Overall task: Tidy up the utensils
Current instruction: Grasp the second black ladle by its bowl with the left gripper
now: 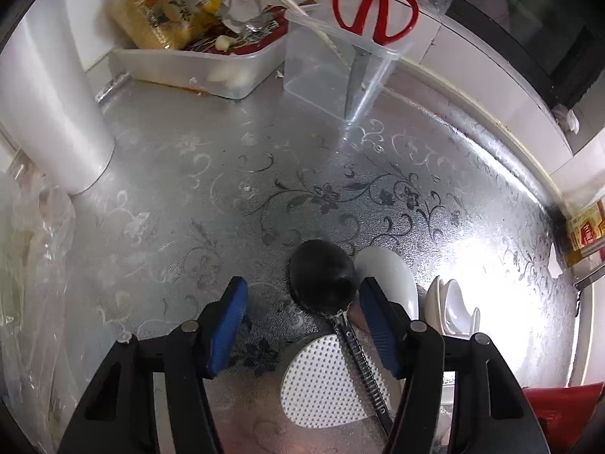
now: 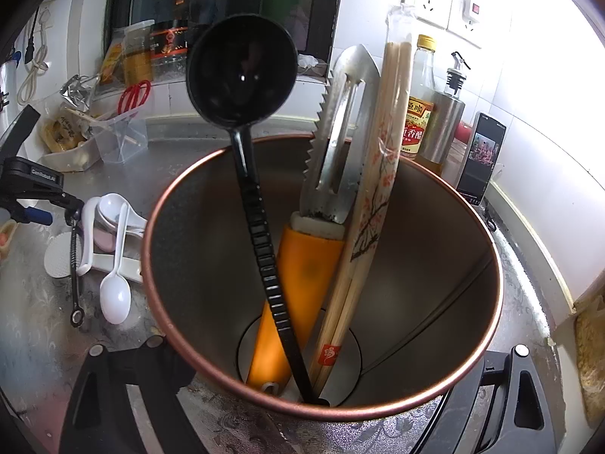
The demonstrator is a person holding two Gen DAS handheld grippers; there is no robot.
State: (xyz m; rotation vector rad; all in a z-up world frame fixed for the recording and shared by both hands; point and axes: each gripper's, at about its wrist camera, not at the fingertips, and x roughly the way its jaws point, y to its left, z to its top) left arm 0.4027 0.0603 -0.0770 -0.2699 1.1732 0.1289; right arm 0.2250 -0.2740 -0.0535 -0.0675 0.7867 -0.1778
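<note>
The counter, silver with a floral pattern, carries everything. Largest on it is the copper-rimmed holder, which the right gripper clamps from both sides, 1 finger against each outer wall. Inside it stand a black ladle, a metal scaler with an orange handle and wrapped chopsticks, all leaning toward the back wall. Near the counter's back edge sit a clear container holding red scissors, and a white tub of packets beside it. At the counter's front, the left gripper points down with its 2 blue pads apart, straddling a black spoon without pressing it. The spoon's handle crosses a white dotted rice paddle. White soup spoons lie just beside.
</note>
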